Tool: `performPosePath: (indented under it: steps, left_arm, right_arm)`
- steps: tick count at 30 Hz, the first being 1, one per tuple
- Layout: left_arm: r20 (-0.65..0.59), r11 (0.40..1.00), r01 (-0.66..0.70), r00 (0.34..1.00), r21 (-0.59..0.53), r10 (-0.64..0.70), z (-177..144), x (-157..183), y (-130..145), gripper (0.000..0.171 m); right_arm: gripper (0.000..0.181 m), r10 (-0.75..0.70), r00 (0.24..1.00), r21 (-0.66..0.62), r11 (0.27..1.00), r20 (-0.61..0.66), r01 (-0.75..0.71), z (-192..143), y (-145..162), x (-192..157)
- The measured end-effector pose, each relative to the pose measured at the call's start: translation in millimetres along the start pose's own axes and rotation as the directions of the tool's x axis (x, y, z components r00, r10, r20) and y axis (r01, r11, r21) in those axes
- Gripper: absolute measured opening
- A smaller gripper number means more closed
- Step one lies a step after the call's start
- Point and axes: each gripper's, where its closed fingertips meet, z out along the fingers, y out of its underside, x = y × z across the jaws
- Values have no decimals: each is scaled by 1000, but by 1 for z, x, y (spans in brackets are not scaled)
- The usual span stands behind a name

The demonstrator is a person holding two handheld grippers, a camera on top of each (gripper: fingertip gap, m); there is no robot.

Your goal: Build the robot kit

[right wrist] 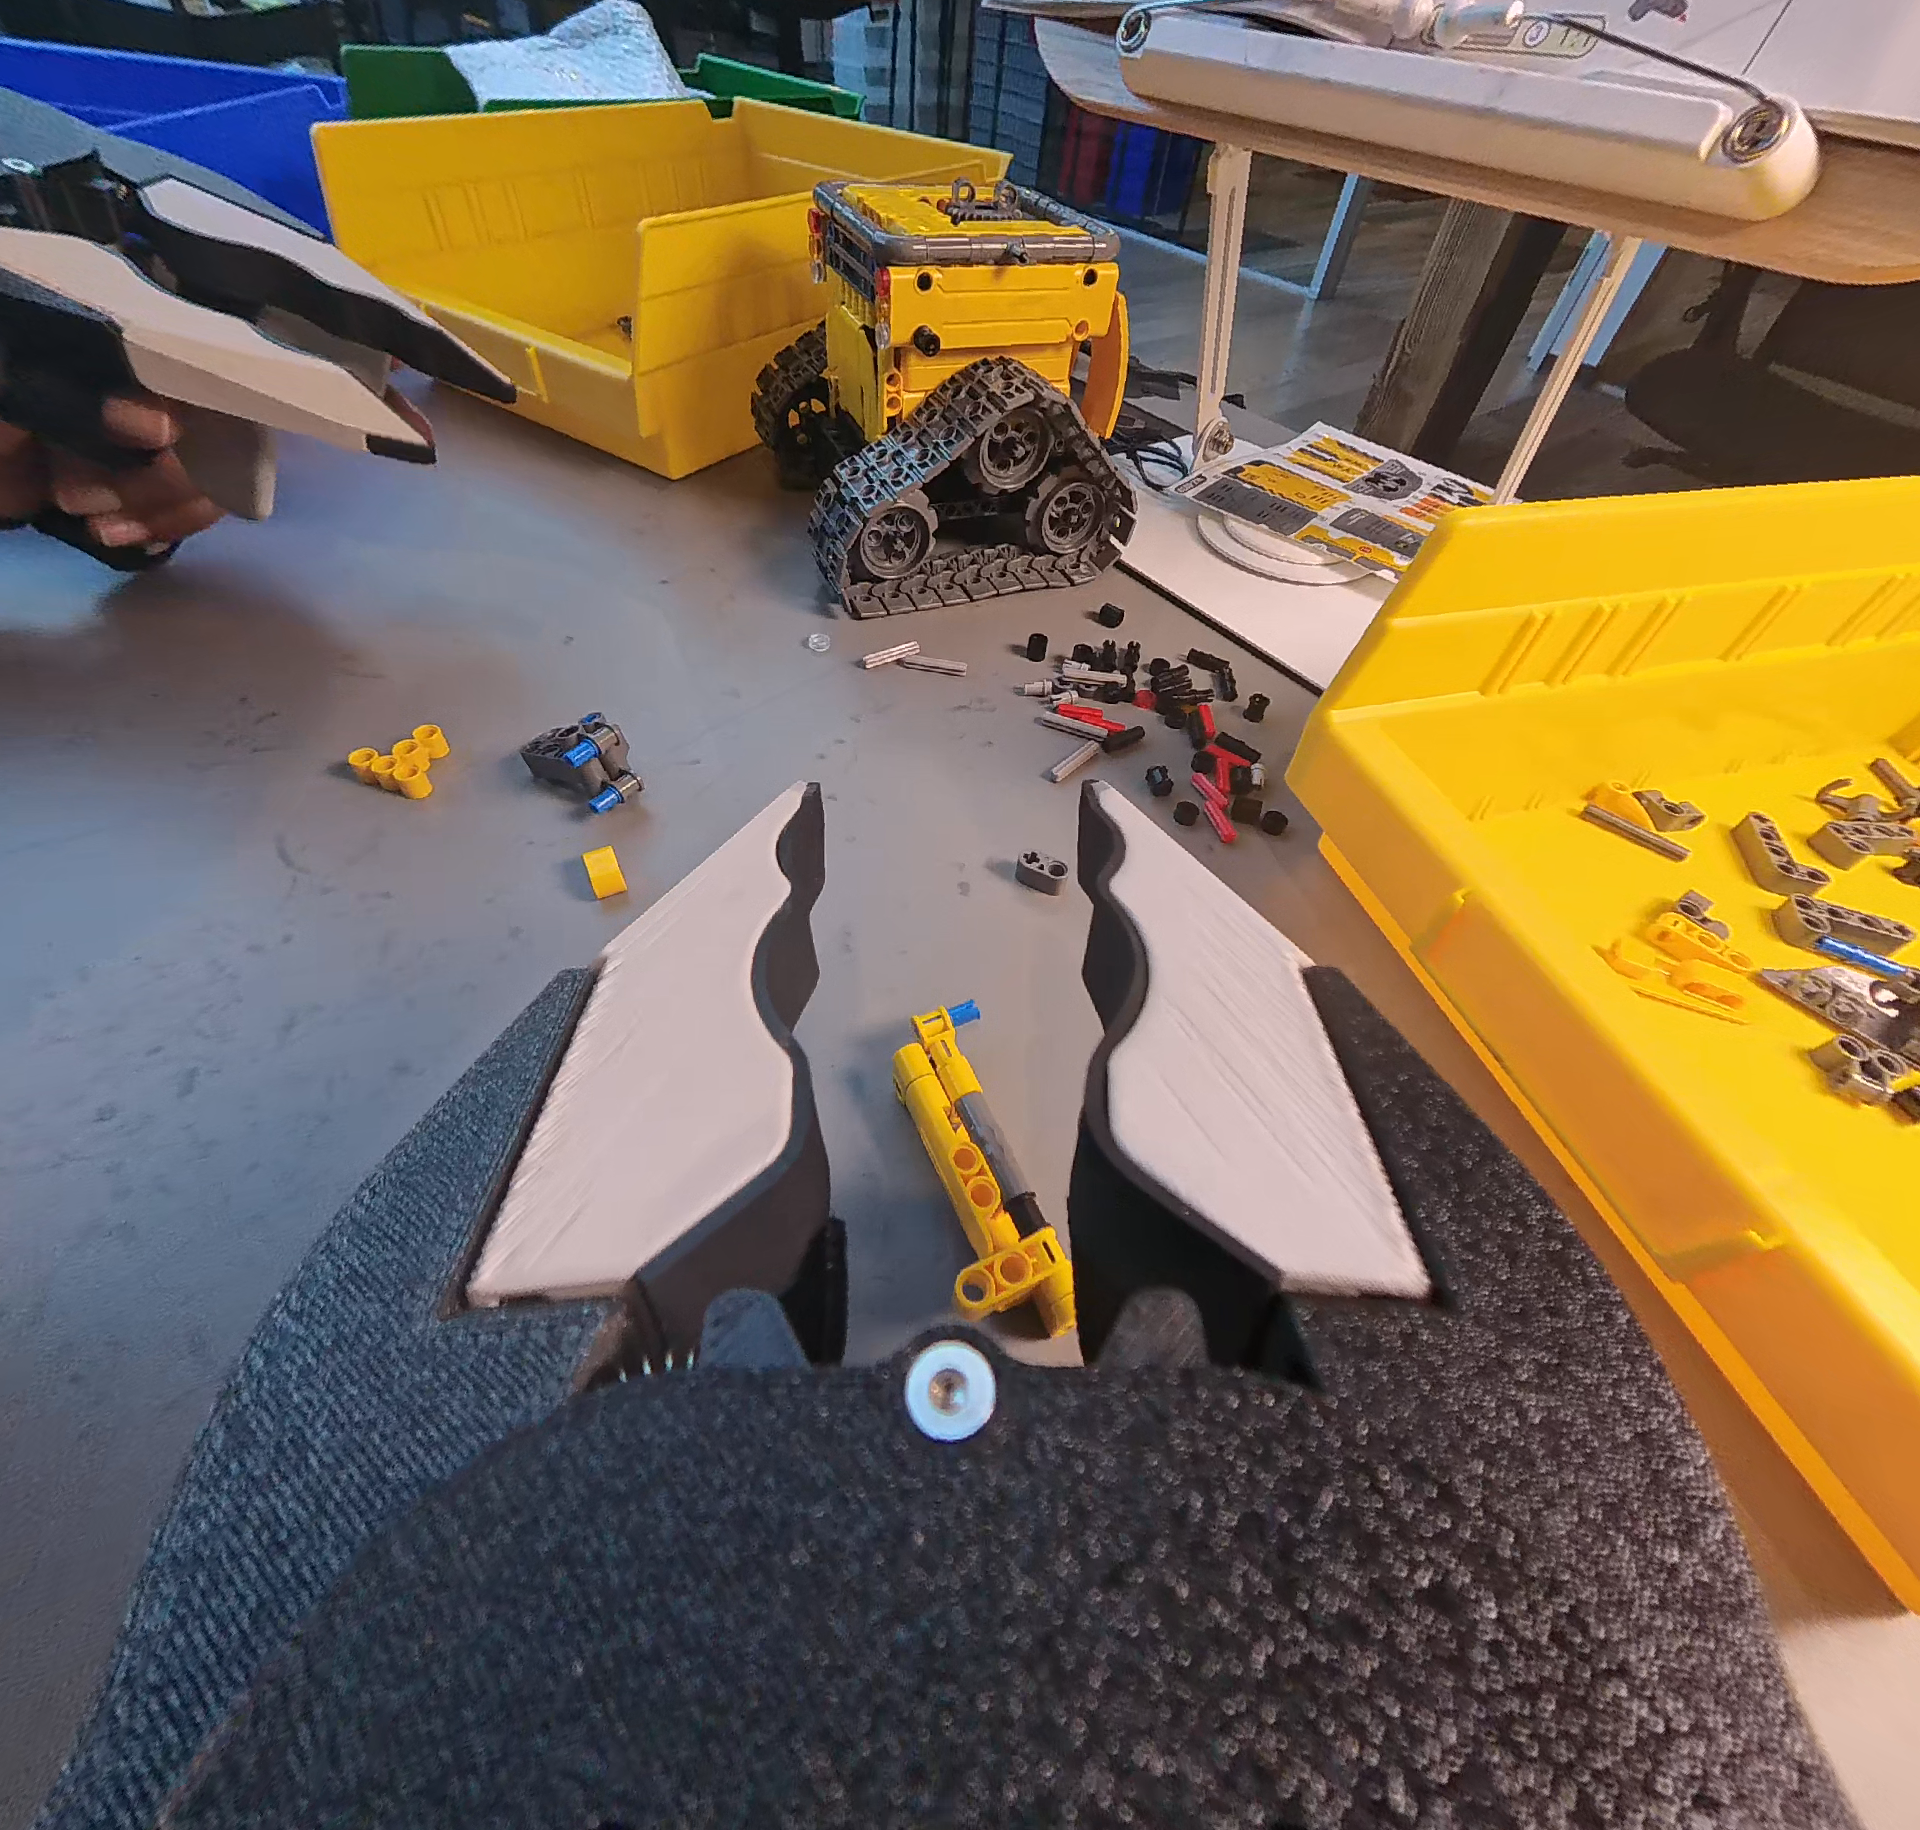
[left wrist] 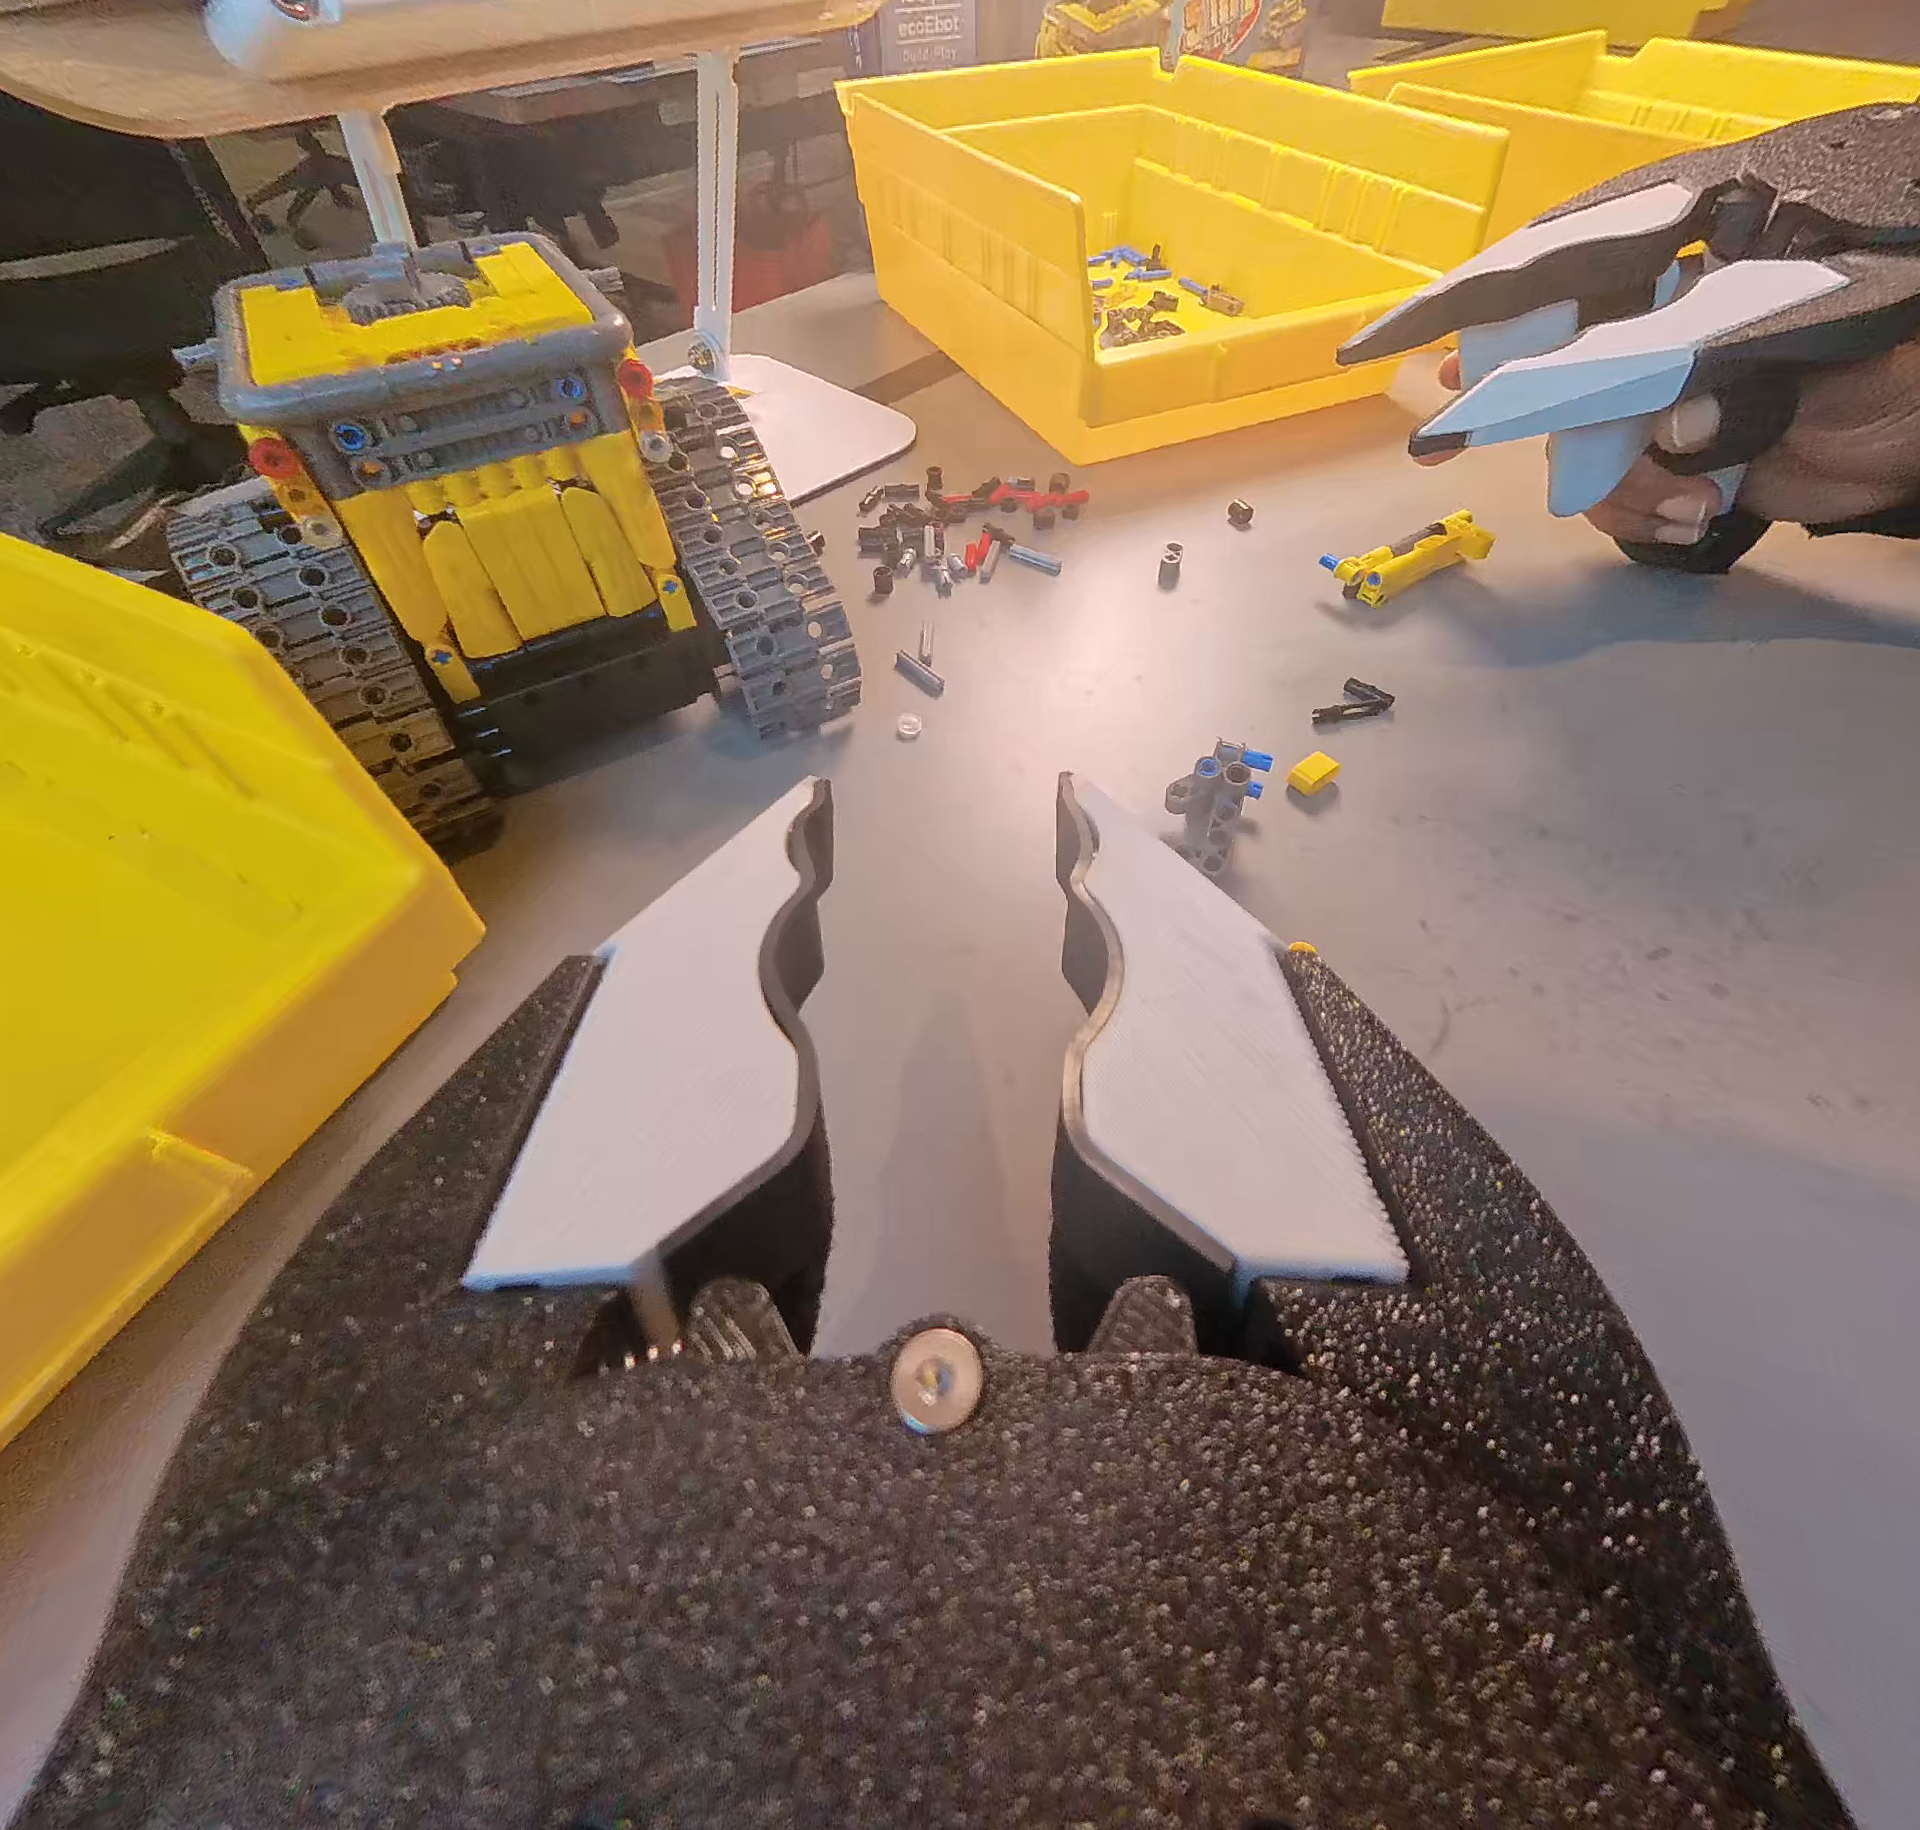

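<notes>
Between our right gripper's (right wrist: 951,804) parted fingers one yellow strut (right wrist: 982,1172) lies ungrasped on the table (right wrist: 312,949), while our left gripper (left wrist: 943,804), equally unclenched, holds nothing near one tracked model (left wrist: 488,523).

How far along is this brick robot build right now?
Done: the tracked yellow robot body stands assembled on the table.
In hand: nothing. The left gripper and right gripper are both open; a yellow arm sub-assembly lies on the table between the right one's fingers.
Left: the loose pin pile, small grey-blue sub-assembly, and parts in the yellow bin.
</notes>
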Motion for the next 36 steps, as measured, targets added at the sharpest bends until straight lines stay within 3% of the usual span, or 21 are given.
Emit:
performPosePath:
  steps: [36]
  left_arm:
    - [85,996,-13,996,89,5,-9,-14,-15,40]
  right_arm:
    - [46,9,1000,29,1000,-16,-8,0,-4,1]
